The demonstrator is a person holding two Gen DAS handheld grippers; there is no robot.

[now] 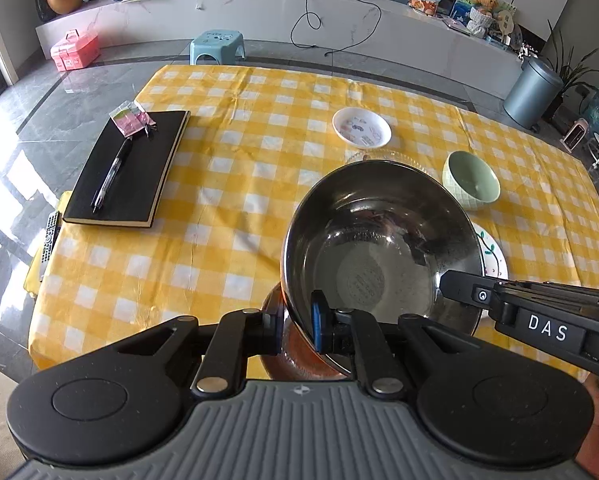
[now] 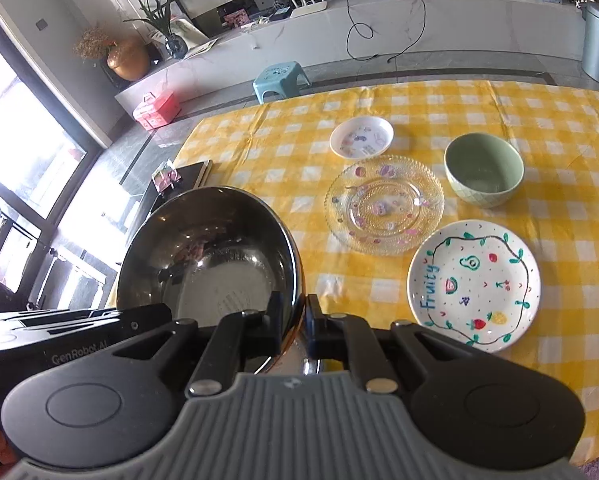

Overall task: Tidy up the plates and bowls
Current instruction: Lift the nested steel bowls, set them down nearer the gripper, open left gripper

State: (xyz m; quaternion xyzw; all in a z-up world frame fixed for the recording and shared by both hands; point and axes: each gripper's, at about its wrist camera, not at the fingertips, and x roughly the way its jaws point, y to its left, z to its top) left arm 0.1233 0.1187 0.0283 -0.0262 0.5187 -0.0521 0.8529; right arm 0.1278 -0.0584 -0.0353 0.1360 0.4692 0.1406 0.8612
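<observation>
Glossy grey tiled floor, long white marble sideboard, sunlit window, blue stool.

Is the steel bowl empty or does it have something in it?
Empty. The steel bowl, pinched at its rim by the left gripper and right gripper, shows a bare shiny bottom with only reflections in both wrist views.

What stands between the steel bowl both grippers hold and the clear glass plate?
Nothing visible. The round stainless steel bowl hangs over bare yellow checked tablecloth; the patterned clear glass plate lies beyond, with no dish between.
</observation>
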